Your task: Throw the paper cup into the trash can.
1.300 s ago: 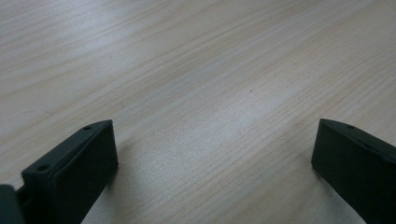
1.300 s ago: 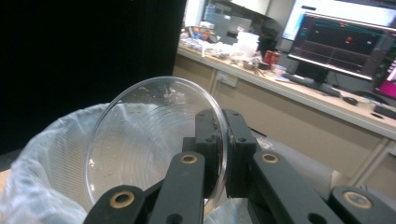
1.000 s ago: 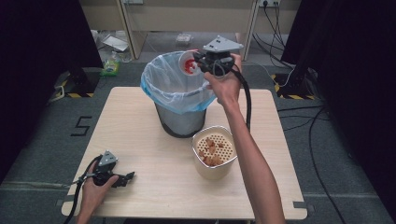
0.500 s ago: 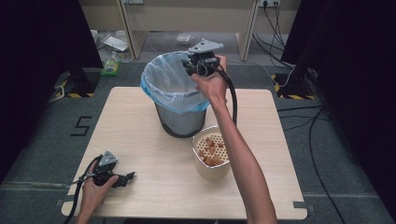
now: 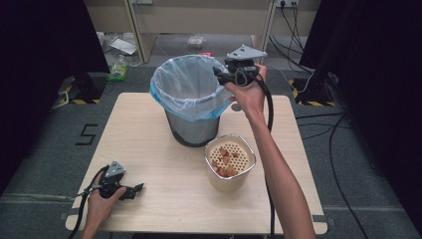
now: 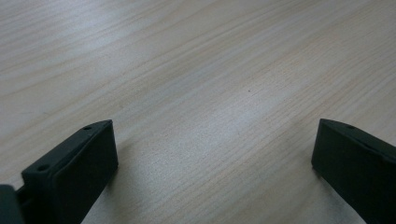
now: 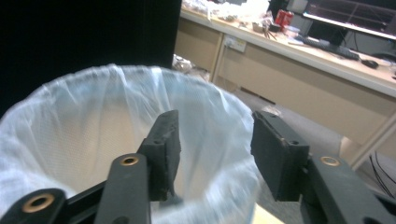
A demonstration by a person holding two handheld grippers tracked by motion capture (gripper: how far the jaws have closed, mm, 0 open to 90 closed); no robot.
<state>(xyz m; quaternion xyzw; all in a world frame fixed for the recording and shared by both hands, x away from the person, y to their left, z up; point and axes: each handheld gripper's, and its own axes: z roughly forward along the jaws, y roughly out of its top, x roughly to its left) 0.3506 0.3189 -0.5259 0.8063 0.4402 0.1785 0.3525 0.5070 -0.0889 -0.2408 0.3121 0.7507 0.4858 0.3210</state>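
A grey bin (image 5: 191, 130) lined with a pale blue-white bag (image 5: 185, 84) stands at the table's far middle. My right gripper (image 5: 218, 73) hovers at the bin's right rim, pointing left over the opening. In the right gripper view it (image 7: 215, 128) stands open with nothing between its jaws, and the bag (image 7: 84, 135) lies beyond them. A white pot (image 5: 230, 177) with a perforated insert holding orange-brown pieces (image 5: 224, 162) sits in front of the bin. My left gripper (image 5: 138, 188) rests on the table near the front left, open (image 6: 215, 135) over bare wood.
The light wooden table (image 5: 149, 149) has free room on its left half and along the front edge. Floor clutter, cables and a wooden counter (image 5: 199, 20) lie beyond the far edge. The person's right forearm (image 5: 278, 174) crosses the table's right side.
My right gripper went left over the bin's opening, then drew back to the right rim. A small red thing seen at its jaws a second ago is gone. The left gripper stayed put.
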